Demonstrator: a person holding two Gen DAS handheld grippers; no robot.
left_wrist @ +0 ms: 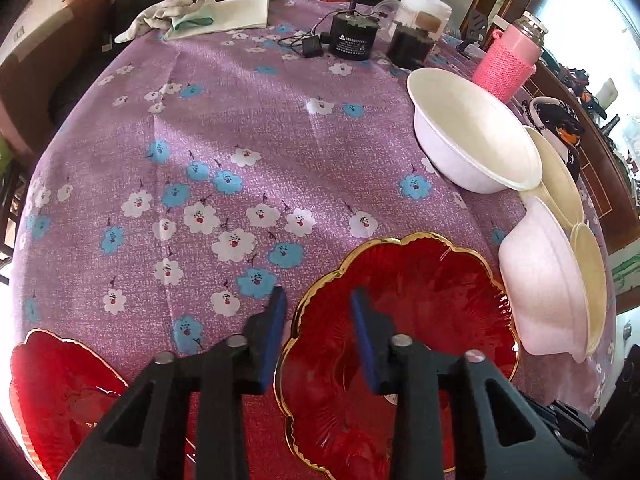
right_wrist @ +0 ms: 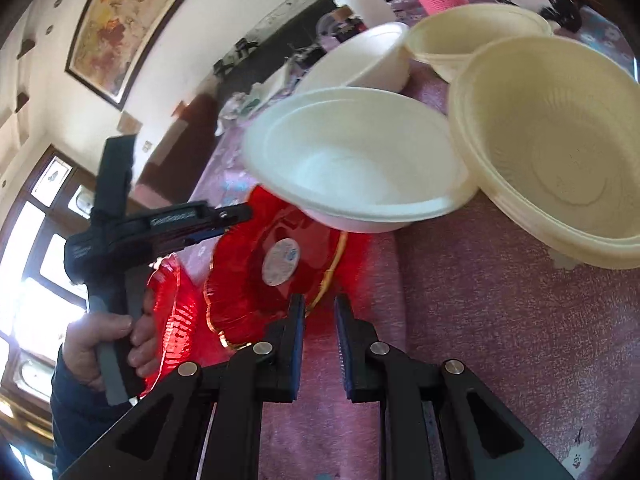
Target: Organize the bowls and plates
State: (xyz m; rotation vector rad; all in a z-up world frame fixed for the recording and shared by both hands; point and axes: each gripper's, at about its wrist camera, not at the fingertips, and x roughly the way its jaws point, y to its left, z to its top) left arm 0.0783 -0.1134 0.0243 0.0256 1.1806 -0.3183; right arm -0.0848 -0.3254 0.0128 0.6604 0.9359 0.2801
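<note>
Under my left tool (left_wrist: pixel 319 300): spread, straddling red plate (left_wrist: pixel 400 320) rim at 9 o'clock.
Right tool (right_wrist: pixel 320 306): spread, I see nothing gripped.
Bowls: white bowl (left_wrist: pixel 536 280) touches plate's 3 o'clock edge.

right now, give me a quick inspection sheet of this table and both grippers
surface: table under a purple floral cloth.
job's things: red gold-rimmed plate near the front edge; second red plate to its left; white bowl further back; pink-white bowl touching a cream bowl; another cream bowl behind.
clutter: white gloves, folded cloth, black motor-like cylinder, jar, pink-sleeved flask, dark patterned dish.
grippers: left hand-held gripper open, its fingers either side of the plate's rim; right hand-held gripper open, holding nothing.
cables: thin black wire by the cylinder.
surroundings: framed painting, window.
</note>
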